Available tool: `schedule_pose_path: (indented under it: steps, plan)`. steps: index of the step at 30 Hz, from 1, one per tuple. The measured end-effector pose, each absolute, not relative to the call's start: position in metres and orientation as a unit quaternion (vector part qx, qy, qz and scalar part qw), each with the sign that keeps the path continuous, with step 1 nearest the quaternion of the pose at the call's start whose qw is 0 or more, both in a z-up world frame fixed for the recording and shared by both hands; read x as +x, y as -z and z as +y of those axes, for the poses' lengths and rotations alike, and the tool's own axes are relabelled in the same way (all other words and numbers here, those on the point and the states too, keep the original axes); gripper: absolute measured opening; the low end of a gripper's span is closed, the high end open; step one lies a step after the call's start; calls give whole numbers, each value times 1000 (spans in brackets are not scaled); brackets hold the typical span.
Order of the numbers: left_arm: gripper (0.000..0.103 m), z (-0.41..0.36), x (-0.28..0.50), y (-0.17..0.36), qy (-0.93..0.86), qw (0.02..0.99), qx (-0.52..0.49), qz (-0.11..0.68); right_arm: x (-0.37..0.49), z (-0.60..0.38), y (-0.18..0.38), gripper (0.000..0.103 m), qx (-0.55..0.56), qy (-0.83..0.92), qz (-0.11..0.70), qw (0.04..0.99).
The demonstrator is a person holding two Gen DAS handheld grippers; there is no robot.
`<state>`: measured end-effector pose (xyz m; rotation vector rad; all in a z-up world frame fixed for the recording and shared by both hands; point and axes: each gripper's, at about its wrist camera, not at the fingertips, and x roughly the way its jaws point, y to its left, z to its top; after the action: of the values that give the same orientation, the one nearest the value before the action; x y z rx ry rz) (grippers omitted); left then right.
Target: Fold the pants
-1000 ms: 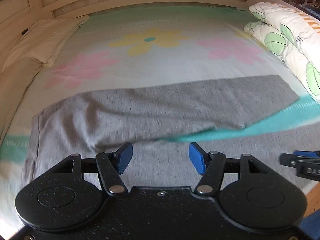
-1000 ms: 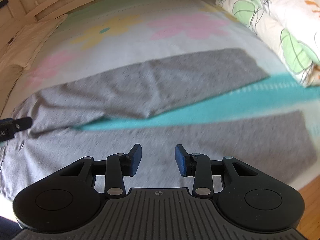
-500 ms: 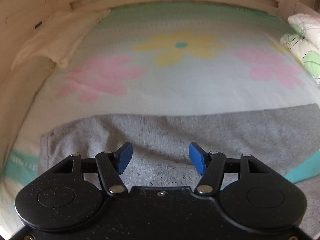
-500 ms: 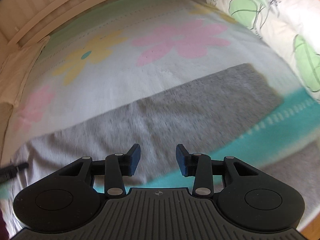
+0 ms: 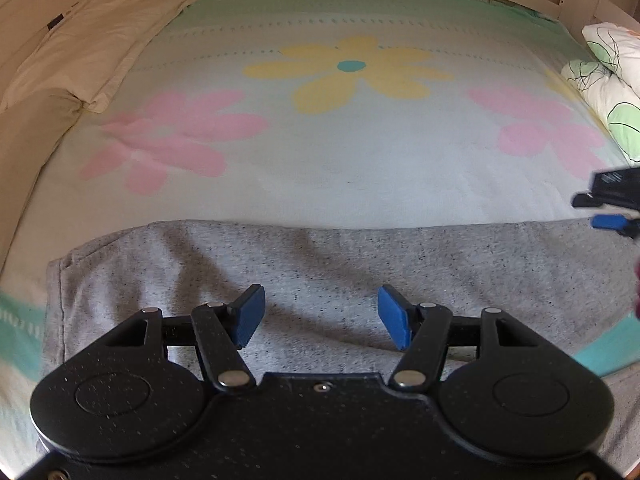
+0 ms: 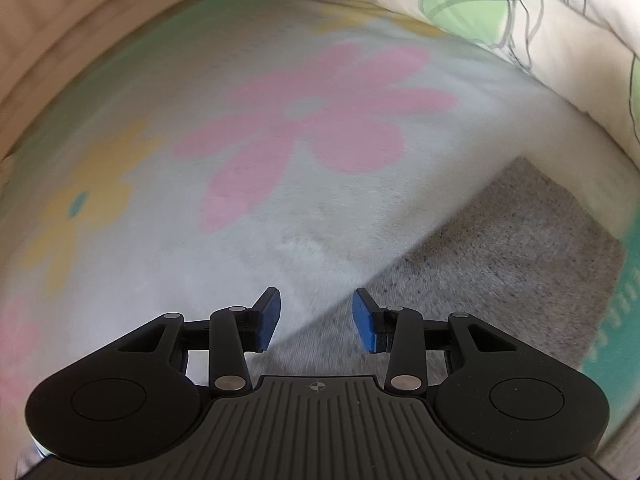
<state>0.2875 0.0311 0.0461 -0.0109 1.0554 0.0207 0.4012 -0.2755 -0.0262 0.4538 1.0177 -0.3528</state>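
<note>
While the pants [image 5: 320, 276] lie spread flat on the sheet [image 5: 320, 160], waistband at the left and legs running off to the right, both grippers have pushed forward over them within the last second. A second ago each camera took in both legs and the teal stripe between them; now the far leg's far edge sits close in front of the fingers and the near leg has dropped almost out of sight. That looks like a reach for the far edge, probably to bring one leg over the other, though no fold has begun.

Left gripper [image 5: 322, 318] hovers over the seat area, jaws wide apart, holding nothing. Right gripper [image 6: 316, 322] is right at the far leg's far edge, toward the cuff, jaws apart and empty; whether they touch cloth cannot be told. A floral quilt [image 6: 540, 20] lies far right, a pillow [image 5: 92, 56] far left.
</note>
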Motion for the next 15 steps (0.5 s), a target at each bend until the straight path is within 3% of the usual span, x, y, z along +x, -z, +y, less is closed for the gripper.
schedule_pose_path:
  steps: [7,8,9,10,15]
  plan:
    - [66,25,294,-50,-5,867,3,499,415,-270,51,36,181,205,517,811]
    - [66,26,296,-50,-6,867,0,499,414,-269,51,31,167,199,524,811]
    - [66,27,297,-50,-8,866,-2,499,413,-269,51,16,161,196,528,811]
    - [66,28,298,-49,-10,866,-4,500,411,-270,50,8,157,188,530,812]
    - [66,30,301,-45,-15,866,-11,500,377,-291,34,3,188,143,531,814]
